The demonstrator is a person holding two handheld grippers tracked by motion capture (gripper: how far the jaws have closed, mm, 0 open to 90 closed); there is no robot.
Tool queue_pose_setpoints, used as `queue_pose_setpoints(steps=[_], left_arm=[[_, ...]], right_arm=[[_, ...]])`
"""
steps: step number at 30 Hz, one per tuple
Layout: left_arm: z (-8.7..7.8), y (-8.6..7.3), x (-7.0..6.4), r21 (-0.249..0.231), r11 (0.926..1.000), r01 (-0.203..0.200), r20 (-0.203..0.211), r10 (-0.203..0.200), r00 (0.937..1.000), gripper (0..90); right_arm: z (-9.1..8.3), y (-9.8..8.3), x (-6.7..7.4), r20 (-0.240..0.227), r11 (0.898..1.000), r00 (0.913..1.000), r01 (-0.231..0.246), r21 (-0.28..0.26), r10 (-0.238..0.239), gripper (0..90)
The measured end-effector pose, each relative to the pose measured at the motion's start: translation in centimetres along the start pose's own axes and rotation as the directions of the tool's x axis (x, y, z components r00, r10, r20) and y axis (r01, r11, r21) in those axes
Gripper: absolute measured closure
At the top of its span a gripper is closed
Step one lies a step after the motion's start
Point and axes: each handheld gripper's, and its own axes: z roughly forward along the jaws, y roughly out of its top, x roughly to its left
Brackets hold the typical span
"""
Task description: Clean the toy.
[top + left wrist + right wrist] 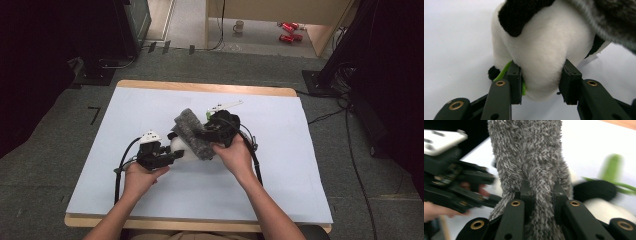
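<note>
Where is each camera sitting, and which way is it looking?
High view: above the person's side, facing forward and down on the white-covered table; both forearms, left tongs and right tongs show.
Left gripper view: on the left tongs, looking along black jaws squeezing the white-and-black plush toy.
Right gripper view: on the right tongs, jaws pinching the fuzzy grey cloth.
All three share the grey cloth.

Left gripper (176, 154): held low in the left hand (139, 176), jaws pointing right, clamped on the white plush toy (541, 55). Right gripper (198, 134): held in the right hand (235, 155), jaws pointing left, pinched tight on the grey fuzzy cloth (534, 165). 2 bare forearms enter from the bottom edge.
</note>
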Motion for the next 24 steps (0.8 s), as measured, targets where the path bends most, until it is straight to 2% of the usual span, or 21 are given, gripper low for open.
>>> queue_pose_setpoints(steps=[3, 7, 10, 15, 19, 24], left_arm=[[0.0, 0.1, 0.1, 0.008, 0.9999, -0.009, 0.011, 0.009, 0.9999, 59.9], [0.1, 0.4, 0.3, 0.015, 0.9999, -0.008, 0.023, 0.008, 0.9997, 59.9], [0.2, 0.6, 0.7, 0.019, 0.9998, 0.002, 0.037, -0.003, 0.9993, 59.9], [0.5, 1.0, 1.3, 0.025, 0.9997, 0.001, 0.053, -0.003, 0.9986, 59.8], [0.7, 1.3, 1.5, 0.030, 0.9995, -0.004, 0.060, 0.002, 0.9982, 59.8], [0.8, 1.6, 1.7, 0.036, 0.9993, -0.005, 0.069, 0.002, 0.9976, 59.7]], right_arm=[[-0.8, -0.4, -1.4, 0.009, 0.999, 0.9991, -0.041, 0.005, 0.041, 78.1], [-1.6, -0.7, -2.3, 0.022, 0.998, 0.9976, -0.065, -0.011, 0.065, 78.1], [-2.7, -0.8, -2.8, 0.060, 0.997, 0.9954, -0.073, -0.035, 0.075, 77.9], [-4.7, -1.6, -5.1, 0.098, 0.987, 0.9843, -0.139, -0.082, 0.147, 78.0], [-5.8, -2.4, -6.6, 0.101, 0.975, 0.9742, -0.190, -0.115, 0.202, 78.2], [-6.7, -3.1, -7.7, 0.108, 0.967, 0.9664, -0.219, -0.134, 0.233, 78.1]])
